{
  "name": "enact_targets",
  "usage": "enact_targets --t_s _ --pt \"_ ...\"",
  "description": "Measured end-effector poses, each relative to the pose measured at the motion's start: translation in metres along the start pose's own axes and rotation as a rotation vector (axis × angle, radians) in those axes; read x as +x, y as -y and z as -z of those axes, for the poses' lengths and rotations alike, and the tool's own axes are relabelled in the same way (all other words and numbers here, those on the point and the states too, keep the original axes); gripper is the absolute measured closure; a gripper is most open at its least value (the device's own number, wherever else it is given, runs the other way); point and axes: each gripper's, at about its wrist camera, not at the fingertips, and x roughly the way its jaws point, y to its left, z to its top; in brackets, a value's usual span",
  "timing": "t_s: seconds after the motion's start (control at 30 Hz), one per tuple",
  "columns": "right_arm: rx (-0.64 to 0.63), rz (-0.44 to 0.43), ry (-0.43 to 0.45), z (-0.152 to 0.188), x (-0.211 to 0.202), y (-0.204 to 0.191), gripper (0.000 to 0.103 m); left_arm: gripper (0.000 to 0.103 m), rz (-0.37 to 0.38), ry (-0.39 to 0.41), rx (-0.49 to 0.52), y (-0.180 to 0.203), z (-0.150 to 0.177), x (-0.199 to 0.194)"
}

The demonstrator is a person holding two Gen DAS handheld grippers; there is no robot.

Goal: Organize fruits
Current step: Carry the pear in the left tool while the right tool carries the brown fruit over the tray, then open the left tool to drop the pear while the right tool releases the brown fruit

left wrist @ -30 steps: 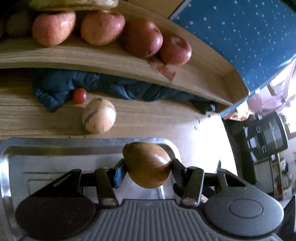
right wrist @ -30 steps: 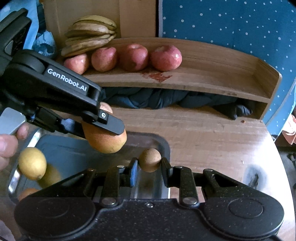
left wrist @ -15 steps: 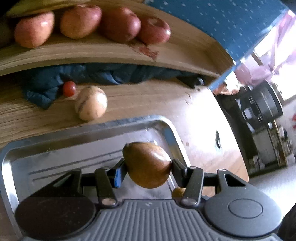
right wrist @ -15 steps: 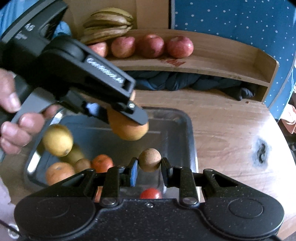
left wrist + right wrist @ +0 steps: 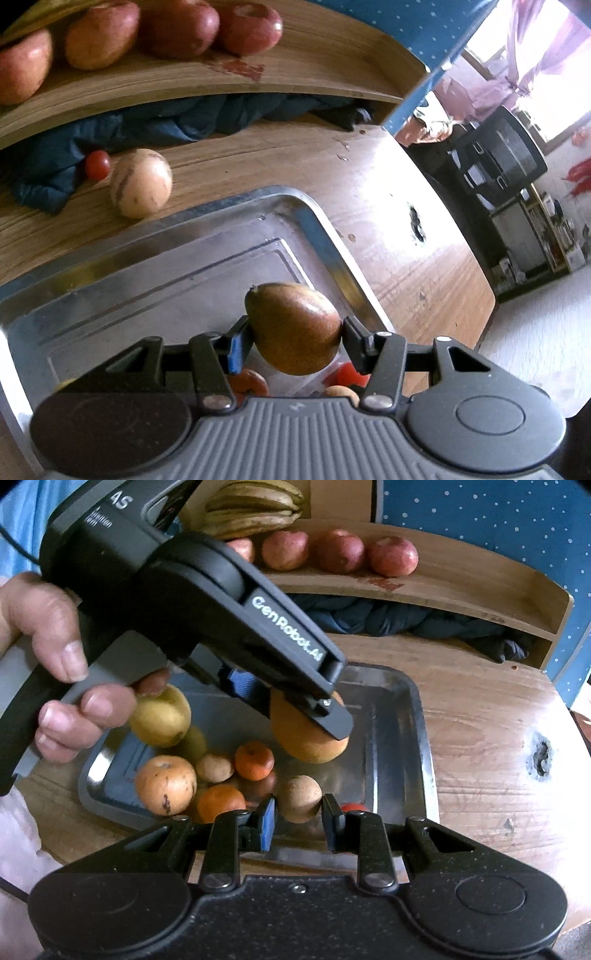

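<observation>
My left gripper (image 5: 293,332) is shut on a brown-orange pear (image 5: 293,326) and holds it above the right part of the metal tray (image 5: 147,280). It also shows in the right wrist view, where the pear (image 5: 314,742) hangs over the tray (image 5: 406,738). My right gripper (image 5: 298,814) is shut on a small round brown fruit (image 5: 299,797) above the tray's near edge. Several fruits lie in the tray: a yellow one (image 5: 160,720), a tan apple (image 5: 166,784) and small oranges (image 5: 255,760).
A pale striped melon (image 5: 141,182) and a cherry tomato (image 5: 98,165) lie on the wooden table beyond the tray. A wooden shelf (image 5: 461,587) holds red apples (image 5: 393,555) and bananas (image 5: 251,507). Blue cloth (image 5: 388,616) is stuffed under it.
Both grippers have drawn back toward me with their fruits, so more of the tray and its fruits shows. The left gripper has swung right over the tray.
</observation>
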Motion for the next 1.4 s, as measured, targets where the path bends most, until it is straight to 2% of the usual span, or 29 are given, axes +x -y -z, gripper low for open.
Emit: enact_targets --t_s 0.4,1.1,1.4 --pt "-0.006 -0.004 -0.025 0.007 0.000 -0.004 0.075 0.046 -0.008 -0.061 0.040 0.007 0.008 0.011" --pt "-0.028 -0.021 -0.039 0.006 0.006 -0.005 0.074 0.046 -0.011 -0.057 0.026 0.007 0.009 0.010" --pt "-0.023 -0.019 -0.040 0.006 0.006 -0.005 0.069 0.044 -0.040 -0.042 0.035 0.010 0.008 0.008"
